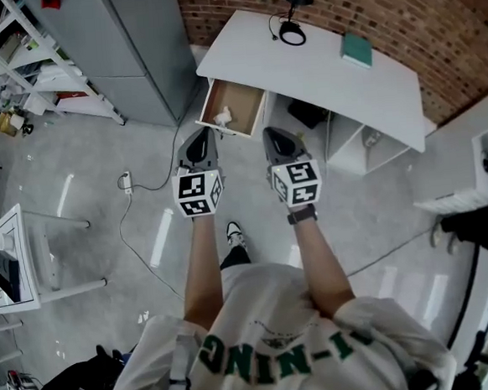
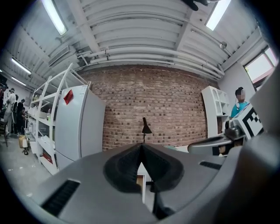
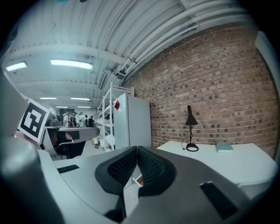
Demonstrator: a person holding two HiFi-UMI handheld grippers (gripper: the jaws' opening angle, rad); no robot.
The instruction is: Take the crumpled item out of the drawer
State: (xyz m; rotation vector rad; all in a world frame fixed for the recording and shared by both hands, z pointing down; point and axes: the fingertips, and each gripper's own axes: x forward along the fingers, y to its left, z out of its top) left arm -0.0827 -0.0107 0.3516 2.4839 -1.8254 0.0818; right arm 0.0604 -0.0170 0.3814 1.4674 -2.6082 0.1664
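Inside the open drawer under the left end of the white worktop lies the crumpled item, small and white, on the drawer's wooden bottom towards its left side. Nothing touches it. Drawer is pulled out towards the person, its front rim nearest the grippers.

Left gripper: held out level in front of the person, tips just short of the drawer's front, apart from it. Jaws pressed together, nothing between the pads. Right gripper: alongside the left, aimed at the floor gap just right of the drawer. Jaws likewise closed tight and empty.

On the worktop: a black desk lamp at the back edge by the brick wall, with its cable coiled at the base, and a teal book lying flat to its right, well apart from the drawer.

Left of the worktop stands a tall grey cabinet, with white shelving beyond it. A cable with a power strip trails over the grey floor.
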